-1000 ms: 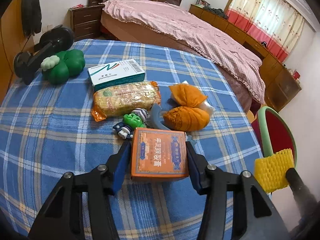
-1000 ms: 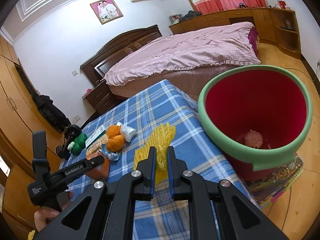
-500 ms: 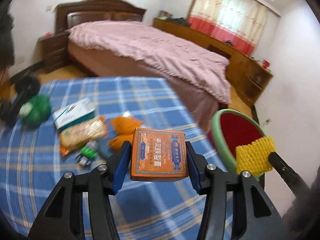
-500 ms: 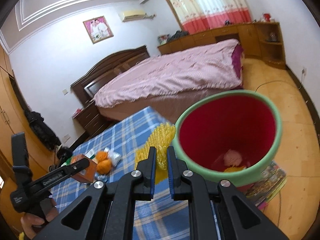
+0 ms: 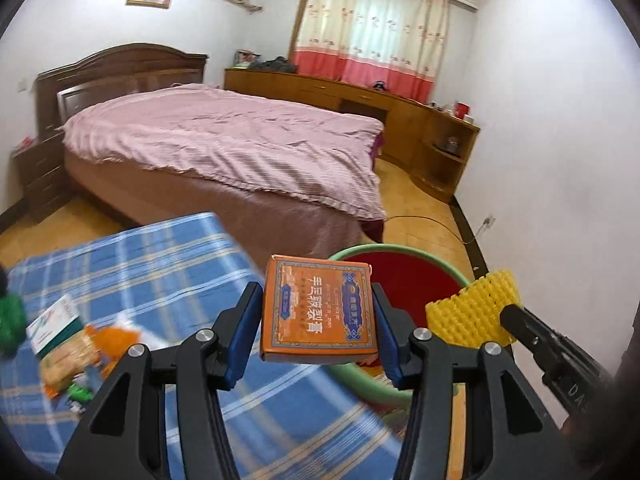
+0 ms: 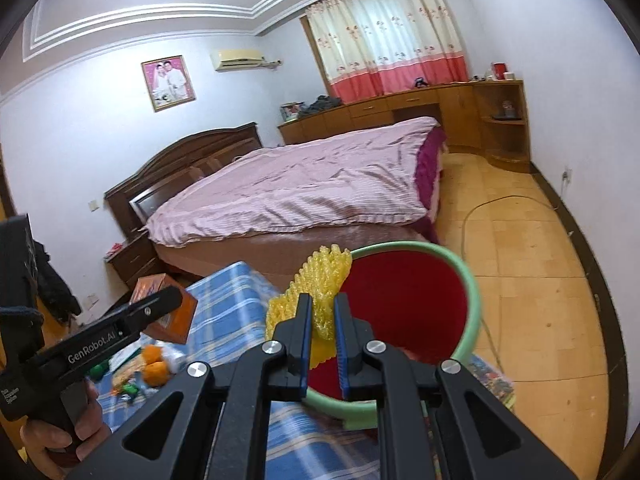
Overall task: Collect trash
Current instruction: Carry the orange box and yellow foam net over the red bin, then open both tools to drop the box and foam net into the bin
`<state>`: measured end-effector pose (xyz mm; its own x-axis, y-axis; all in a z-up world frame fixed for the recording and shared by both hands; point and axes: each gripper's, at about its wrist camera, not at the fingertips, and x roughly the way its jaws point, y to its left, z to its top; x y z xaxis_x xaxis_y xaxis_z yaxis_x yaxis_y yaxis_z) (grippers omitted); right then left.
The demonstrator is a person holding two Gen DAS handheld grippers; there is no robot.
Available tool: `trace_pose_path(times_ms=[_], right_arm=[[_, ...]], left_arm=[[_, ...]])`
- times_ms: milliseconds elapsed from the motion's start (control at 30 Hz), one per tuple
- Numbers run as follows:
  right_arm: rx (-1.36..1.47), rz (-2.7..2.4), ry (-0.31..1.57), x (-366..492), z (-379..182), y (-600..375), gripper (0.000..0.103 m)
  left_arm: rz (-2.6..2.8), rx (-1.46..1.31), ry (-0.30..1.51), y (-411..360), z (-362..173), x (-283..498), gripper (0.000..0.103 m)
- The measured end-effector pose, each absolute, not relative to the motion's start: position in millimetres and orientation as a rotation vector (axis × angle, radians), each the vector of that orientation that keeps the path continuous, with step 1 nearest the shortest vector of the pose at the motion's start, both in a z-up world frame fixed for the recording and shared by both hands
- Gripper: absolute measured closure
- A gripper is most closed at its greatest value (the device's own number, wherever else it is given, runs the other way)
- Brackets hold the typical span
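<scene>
Jaws clamped on both sides. Left gripper (image 5: 318,316) pinched an orange box (image 5: 319,310) squarely between its blue pads, box face up and printed side toward the camera, raised clear of the blue plaid tablecloth (image 5: 160,268). Right gripper (image 6: 322,322) squeezed nearly flat on a yellow foam net (image 6: 320,288), the mesh bunched and sticking up past the fingertips. Both loads carried at the table's edge, right by the red bin (image 6: 404,304) with its green rim, standing on the floor just beside the table. From the left wrist view, the box covered part of the bin's near rim (image 5: 362,382), with the foam net (image 5: 474,312) hovering at the bin's right side. From the right wrist view, the net overlapped the bin's left rim, mouth of the bin wide and red beneath. Left behind on the cloth, blurred: a white and green carton (image 5: 52,326), a packet of snacks (image 5: 70,356), orange lumps (image 6: 154,364), something green at the far left edge. Beyond, a bed with a pink cover (image 5: 224,136), pale curtains with a red hem (image 6: 392,40), wooden cabinets along the wall. A hand (image 6: 66,428) wrapped round the left gripper's handle, low in the corner.
</scene>
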<state>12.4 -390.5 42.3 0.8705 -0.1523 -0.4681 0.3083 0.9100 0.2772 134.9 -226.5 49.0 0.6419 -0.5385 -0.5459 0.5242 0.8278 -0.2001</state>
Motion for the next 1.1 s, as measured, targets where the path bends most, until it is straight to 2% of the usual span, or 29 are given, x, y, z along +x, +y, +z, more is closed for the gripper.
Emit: trace_pose_path(times_ms=[300,567,700,867,1100], right_arm=[[0.382,-0.342,0.485,15,21,-432,0.09],[0.427,-0.365,0.554,29,-11,-460,0.087],[0.452,-0.362,0.57,34,-22,-466,0.086],[0.467,-0.36,0.578,37,-28,-470,0.077],[0.474,-0.363,0.566,32,-26,-471,0.071]], left_arm=[[-0.689,0.008,0.713,-292,15,150,0.05],[-0.705,0.061,0.826,-322,-21,161,0.049],[-0.71,0.087,0.824,-328,-27,162,0.048],[-0.705,0.094,0.822,-328,-31,161,0.042],[-0.691,0.079,0.828,-323,-28,162,0.042]])
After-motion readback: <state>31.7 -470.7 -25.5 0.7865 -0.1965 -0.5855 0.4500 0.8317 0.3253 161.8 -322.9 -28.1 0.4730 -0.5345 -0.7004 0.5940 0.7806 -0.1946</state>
